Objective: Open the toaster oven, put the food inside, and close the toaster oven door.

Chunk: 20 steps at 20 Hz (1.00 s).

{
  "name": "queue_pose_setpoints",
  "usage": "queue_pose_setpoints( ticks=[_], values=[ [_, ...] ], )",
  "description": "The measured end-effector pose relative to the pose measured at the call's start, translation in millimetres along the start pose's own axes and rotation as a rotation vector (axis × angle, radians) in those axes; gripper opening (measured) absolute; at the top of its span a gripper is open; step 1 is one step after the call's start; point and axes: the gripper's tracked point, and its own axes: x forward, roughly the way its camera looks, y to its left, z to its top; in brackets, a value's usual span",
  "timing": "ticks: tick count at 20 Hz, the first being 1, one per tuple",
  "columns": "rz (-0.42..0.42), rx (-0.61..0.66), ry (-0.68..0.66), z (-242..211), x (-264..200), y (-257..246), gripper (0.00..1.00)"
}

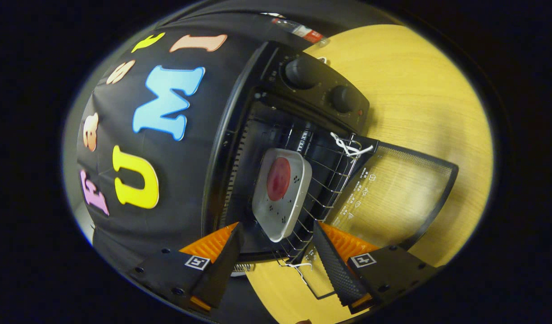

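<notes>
The tool (276,243) has two black wedge-shaped fingers (224,265) with orange ribbed backs, textured inner pads, small screws, and a square black-and-white marker on each.

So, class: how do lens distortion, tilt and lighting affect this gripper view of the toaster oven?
Gripper view: fisheye bends the toaster oven and wooden table into curves; the scene sits rotated. Light falls evenly on the table, with a soft shadow beside the open glass door. The white plate with red food is sharp beyond the open gripper.

gripper (276,245) rolled well to one side, two black fingers (222,265) with orange backs spread wide, nothing pressed between the pads
</notes>
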Motion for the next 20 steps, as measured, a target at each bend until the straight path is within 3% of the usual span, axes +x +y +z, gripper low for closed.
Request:
queue_pose_setpoints(
  ticks=[5,20],
  values=[
    [-0.018,-0.339,0.039,-11.2,-37.1,-16.0,0.98],
    [-0.182,-0.88,0.219,-61.2,-72.6,-92.9,0.98]
  ],
)
